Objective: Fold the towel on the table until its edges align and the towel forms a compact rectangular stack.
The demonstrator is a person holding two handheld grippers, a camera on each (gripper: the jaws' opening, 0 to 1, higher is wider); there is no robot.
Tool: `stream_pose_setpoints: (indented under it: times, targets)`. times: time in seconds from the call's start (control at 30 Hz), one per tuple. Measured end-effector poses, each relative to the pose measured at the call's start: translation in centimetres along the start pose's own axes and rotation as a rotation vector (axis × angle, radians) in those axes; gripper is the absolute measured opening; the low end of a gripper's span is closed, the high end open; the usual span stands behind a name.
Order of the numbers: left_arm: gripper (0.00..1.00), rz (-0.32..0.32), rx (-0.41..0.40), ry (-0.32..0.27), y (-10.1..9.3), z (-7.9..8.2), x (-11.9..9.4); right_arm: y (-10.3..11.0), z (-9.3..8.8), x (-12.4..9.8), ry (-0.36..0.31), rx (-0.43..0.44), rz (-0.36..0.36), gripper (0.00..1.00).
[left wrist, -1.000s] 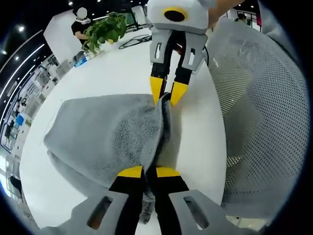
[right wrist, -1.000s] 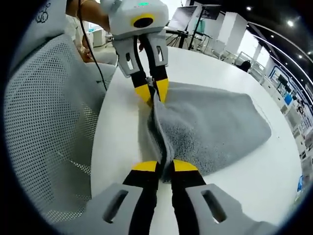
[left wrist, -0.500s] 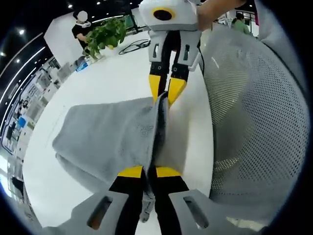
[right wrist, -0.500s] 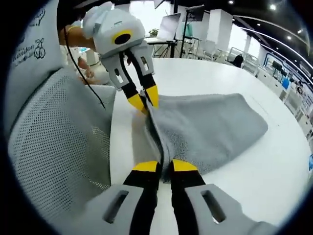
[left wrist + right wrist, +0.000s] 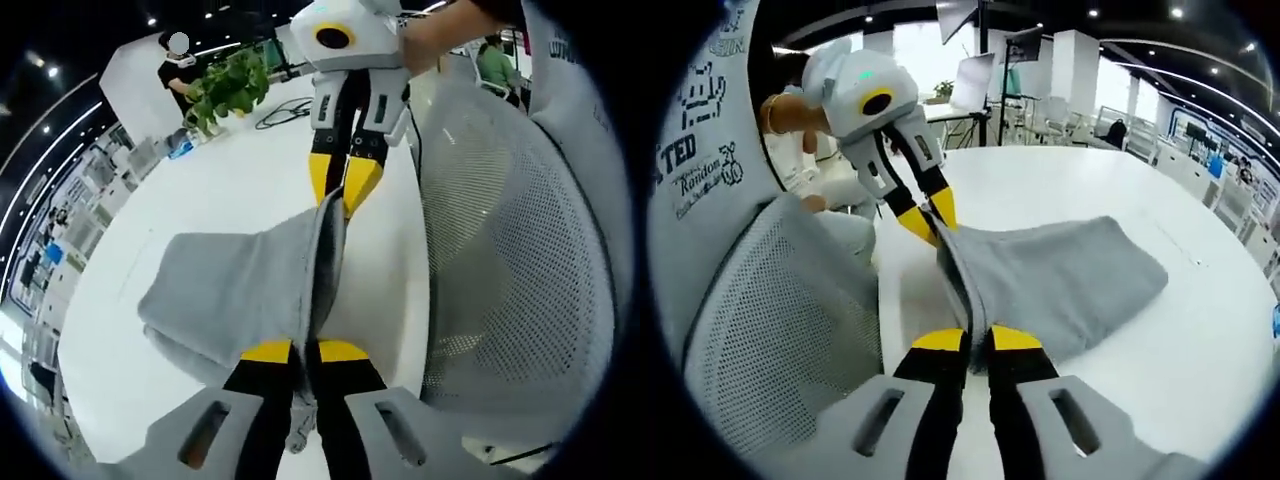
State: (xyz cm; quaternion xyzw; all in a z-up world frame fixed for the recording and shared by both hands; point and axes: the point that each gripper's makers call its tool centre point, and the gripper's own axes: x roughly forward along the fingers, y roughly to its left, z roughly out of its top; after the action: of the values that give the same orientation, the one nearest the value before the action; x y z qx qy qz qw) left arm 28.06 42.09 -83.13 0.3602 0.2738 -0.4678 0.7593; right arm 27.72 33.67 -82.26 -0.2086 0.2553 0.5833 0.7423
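Claws, left (image 5: 304,350) and right (image 5: 977,340), each clench one end of the grey towel's (image 5: 235,290) raised edge above the white bench (image 5: 250,170); uneven pulling could skew the fold.

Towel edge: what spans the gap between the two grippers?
Only the towel itself. In the left gripper view its gathered edge runs taut from the left gripper to the right gripper, both shut on it. The right gripper view shows the same.
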Motion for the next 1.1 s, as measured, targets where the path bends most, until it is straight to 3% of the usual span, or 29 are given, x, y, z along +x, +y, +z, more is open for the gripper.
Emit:
stream_pose_setpoints:
  times: [0.17,0.27,0.47,0.8,1.1]
  targets:
    - [0.06,0.006,-0.020,-0.022,0.4,0.7,-0.9,0.0,1.0,-1.0,-0.043,0.040,0.005,0.04]
    - [0.06,-0.011,-0.112,-0.087,0.5,1.6,-1.3,-0.2,1.4,-1.7,-0.057,0.053,-0.004,0.04]
    - [0.06,-0.006,-0.145,-0.128,1.3,2.4,-2.6,0.0,3.1,-3.2,-0.100,0.091,-0.008,0.04]
    - [0.06,0.021,-0.161,-0.196,2.9,4.6,-4.7,0.4,5.3,-5.2,-0.144,0.127,0.002,0.04]
    - [0.06,0.009,-0.138,-0.218,2.6,6.1,-6.2,1.3,6.5,-6.9,-0.174,0.172,0.022,0.04]
